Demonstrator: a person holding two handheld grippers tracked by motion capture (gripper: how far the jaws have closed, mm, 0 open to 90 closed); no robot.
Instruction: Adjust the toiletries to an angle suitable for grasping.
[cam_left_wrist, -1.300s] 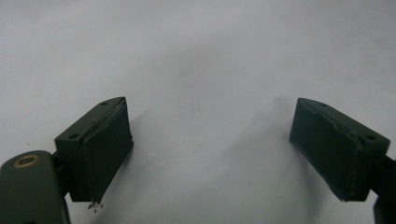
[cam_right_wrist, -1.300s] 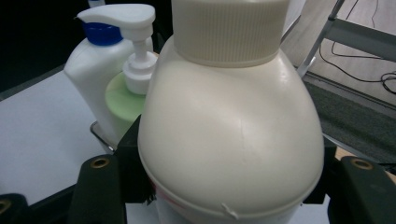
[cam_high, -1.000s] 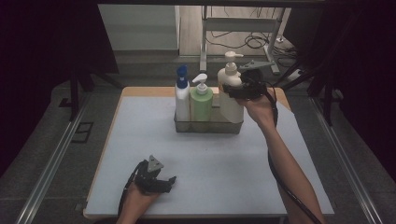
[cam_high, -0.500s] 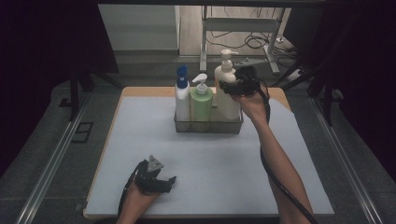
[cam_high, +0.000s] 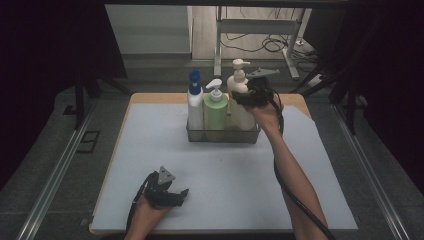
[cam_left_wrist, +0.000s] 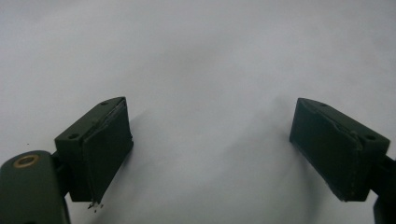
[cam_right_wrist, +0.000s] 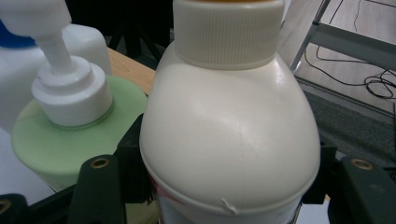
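With the right hand-held gripper (cam_high: 248, 96) clamped on the cream pump bottle (cam_right_wrist: 229, 135) at the wire basket's (cam_high: 222, 135) right end, lower it straight, clear of the green bottle (cam_high: 215, 112), before releasing.

cream bottle (cam_right_wrist: 229, 140) pump cut off, base hidden by basket (cam_high: 222, 136)

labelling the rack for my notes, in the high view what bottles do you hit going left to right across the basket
white bottle with blue cap → green pump bottle → cream pump bottle, which the right gripper is clamped on, all standing in the wire basket
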